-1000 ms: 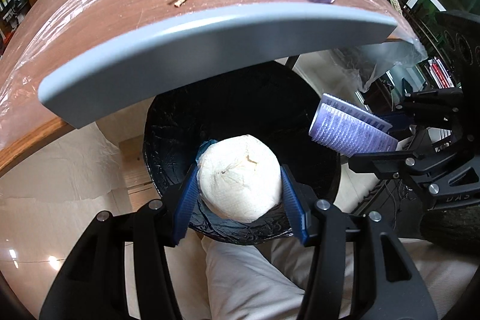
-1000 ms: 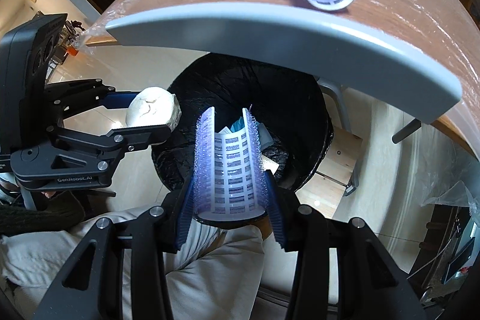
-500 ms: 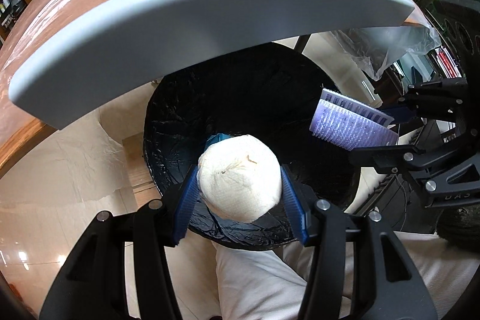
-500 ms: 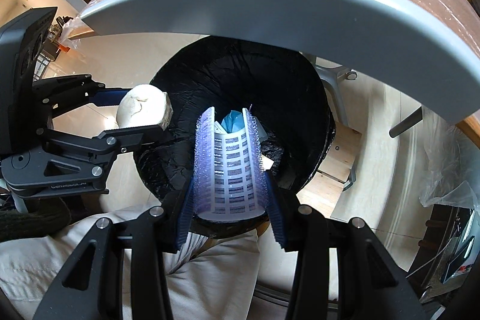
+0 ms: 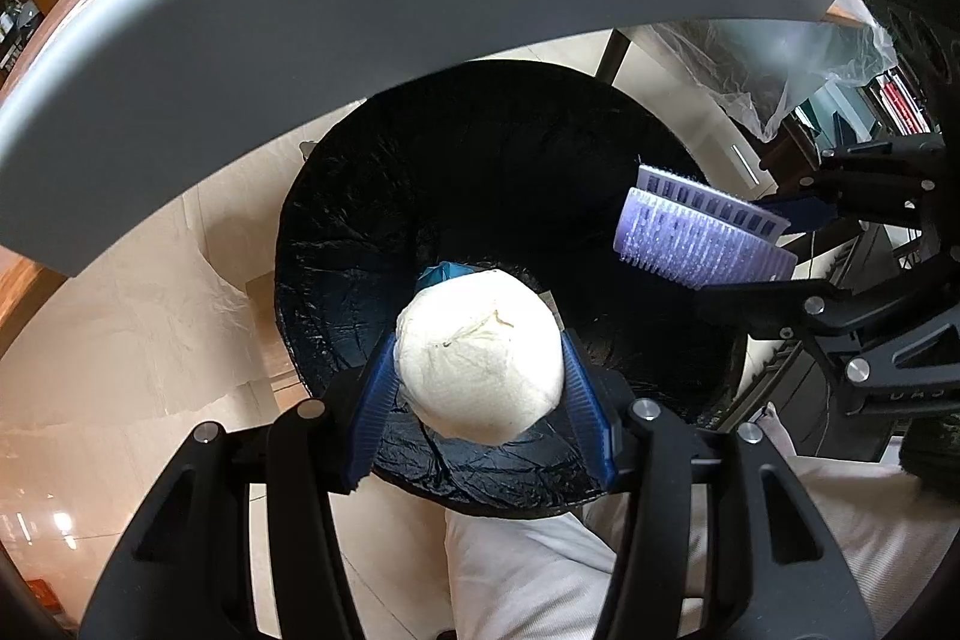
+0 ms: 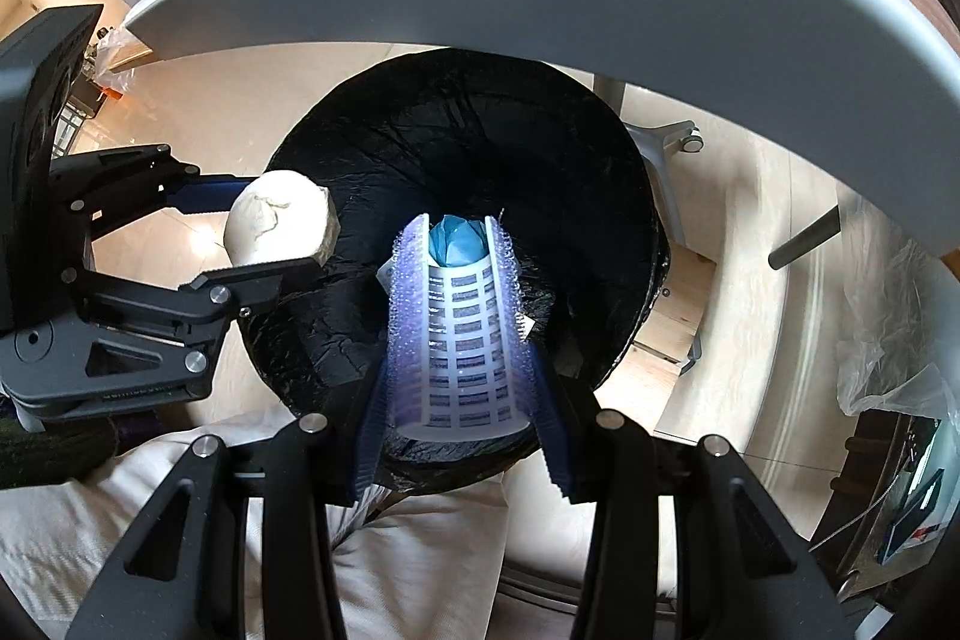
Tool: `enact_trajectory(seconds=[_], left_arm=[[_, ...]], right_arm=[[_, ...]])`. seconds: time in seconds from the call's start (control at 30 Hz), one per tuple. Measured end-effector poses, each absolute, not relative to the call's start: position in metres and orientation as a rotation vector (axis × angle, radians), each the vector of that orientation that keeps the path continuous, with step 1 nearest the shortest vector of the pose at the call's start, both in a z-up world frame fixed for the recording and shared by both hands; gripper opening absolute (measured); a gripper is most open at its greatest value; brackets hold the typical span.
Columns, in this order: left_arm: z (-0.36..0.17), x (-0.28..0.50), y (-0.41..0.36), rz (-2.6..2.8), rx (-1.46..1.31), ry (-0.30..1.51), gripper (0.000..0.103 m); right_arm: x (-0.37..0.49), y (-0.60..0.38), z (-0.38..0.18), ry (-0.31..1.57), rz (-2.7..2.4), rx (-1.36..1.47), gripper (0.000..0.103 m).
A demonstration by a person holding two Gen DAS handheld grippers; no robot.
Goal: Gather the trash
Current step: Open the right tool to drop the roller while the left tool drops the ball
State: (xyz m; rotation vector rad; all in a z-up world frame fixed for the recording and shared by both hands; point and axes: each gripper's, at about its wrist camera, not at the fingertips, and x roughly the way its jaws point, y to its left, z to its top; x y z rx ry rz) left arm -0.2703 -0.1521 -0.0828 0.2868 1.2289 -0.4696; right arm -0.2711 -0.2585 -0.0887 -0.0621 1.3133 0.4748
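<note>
two clamped grippers [image 5: 480,376] [image 6: 459,382] over black bin [image 5: 372,196]

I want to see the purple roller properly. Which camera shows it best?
The right wrist view: the roller fills the middle, held end-on in the right gripper over the black bin, so you see its slots. The left wrist view shows it only small and from the side, at the right.

Bright daylight, floor glare, fisheye-warped edges

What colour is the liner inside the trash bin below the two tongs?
Black. The bin liner is shiny, crinkled black plastic, clearest in the right wrist view.
</note>
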Motion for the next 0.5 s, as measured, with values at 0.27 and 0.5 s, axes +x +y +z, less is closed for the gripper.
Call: enact_trajectory(seconds=[0.27, 0.5], left_arm=[[-0.0881, -0.2651, -0.1516, -0.456, 0.311, 1.229, 0.054], [-0.0931, -0.2614, -0.1536, -0.447, 0.326, 1.229, 0.054]], right_arm=[[-0.2683, -0.254, -0.0912, 1.315, 0.467, -0.067, 0.043], [-0.2652, -0.2515, -0.0914, 1.312, 0.466, -0.072, 0.043]])
